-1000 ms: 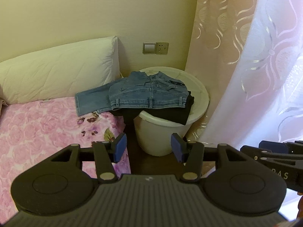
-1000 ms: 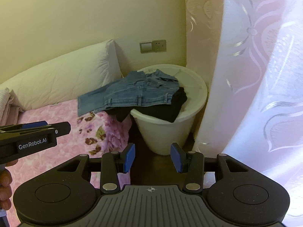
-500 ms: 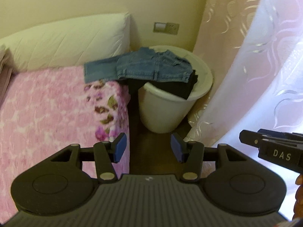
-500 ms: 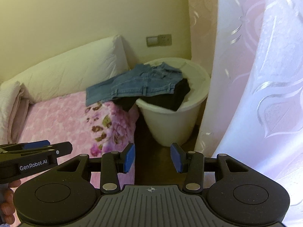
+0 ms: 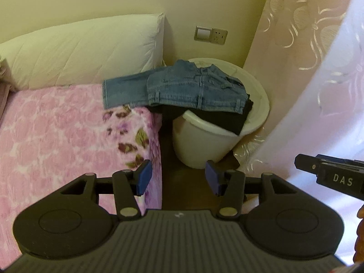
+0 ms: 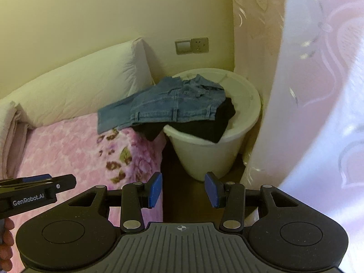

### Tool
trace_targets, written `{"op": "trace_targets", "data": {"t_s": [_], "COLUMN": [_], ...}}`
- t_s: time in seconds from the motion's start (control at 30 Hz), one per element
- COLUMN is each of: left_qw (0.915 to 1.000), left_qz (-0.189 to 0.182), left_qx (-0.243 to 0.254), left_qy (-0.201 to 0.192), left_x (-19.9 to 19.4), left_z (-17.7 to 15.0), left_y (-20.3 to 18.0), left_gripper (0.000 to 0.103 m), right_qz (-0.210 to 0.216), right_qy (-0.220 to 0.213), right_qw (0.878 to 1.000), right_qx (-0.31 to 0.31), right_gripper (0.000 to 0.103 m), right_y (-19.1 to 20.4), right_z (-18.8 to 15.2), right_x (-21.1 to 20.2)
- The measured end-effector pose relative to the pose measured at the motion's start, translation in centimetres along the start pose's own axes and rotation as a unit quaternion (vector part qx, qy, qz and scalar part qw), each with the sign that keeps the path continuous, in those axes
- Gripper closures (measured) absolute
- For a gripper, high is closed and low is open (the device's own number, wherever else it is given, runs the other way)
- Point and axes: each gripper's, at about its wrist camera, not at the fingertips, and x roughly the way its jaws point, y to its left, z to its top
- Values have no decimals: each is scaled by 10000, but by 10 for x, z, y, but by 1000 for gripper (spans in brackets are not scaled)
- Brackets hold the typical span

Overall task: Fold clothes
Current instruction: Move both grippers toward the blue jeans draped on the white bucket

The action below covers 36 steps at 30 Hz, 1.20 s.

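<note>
Both grippers' fingers (image 5: 143,177) spread above pink bedspread (image 5: 56,136), apparently a dark floor beyond.

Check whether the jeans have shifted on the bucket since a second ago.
No. The jeans drape over the white bucket rim and bed corner as before; only the cameras moved.

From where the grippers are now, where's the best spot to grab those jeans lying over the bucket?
Probably the denim jeans by the free leg end lying on the pink bedspread, coming from the bed side. That end is flat, single-layered and clear of the white bucket rim and the black garment beneath.
</note>
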Motion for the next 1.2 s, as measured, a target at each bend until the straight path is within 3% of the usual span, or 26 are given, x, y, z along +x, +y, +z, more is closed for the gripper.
{"op": "trace_targets", "data": {"t_s": [0.13, 0.27, 0.47, 0.57, 0.77, 0.87, 1.1, 1.2], "left_qw": [9998, 9993, 9980, 9956, 9941, 9943, 9915, 9906], "left_qz": [116, -229, -497, -568, -539, -349, -61, -214], "left_qx": [143, 220, -209, -419, -301, -180, -622, -778], "left_qy": [19, 173, 337, 613, 894, 993, 1145, 1107], "left_x": [30, 66, 112, 132, 157, 169, 215, 238], "left_z": [30, 47, 45, 46, 52, 57, 97, 122], "left_y": [2, 11, 21, 24, 26, 24, 28, 21], "left_gripper": [55, 57, 60, 60, 59, 59, 59, 59], "right_qz": [-56, -190, -527, -633, -529, -406, -67, 38], "right_qy": [18, 145, 472, 570, 733, 910, 1103, 1153], "right_qw": [10000, 9996, 9973, 9958, 9949, 9944, 9939, 9933], "right_qx": [77, 141, 213, 333, 447, 360, -27, -84], "right_gripper": [57, 57, 57, 57, 57, 57, 57, 57], "right_y": [-1, -4, -17, -29, -40, -41, -44, -56], "right_z": [28, 44, 40, 41, 52, 59, 95, 117], "right_x": [30, 58, 86, 96, 124, 148, 212, 239]}}
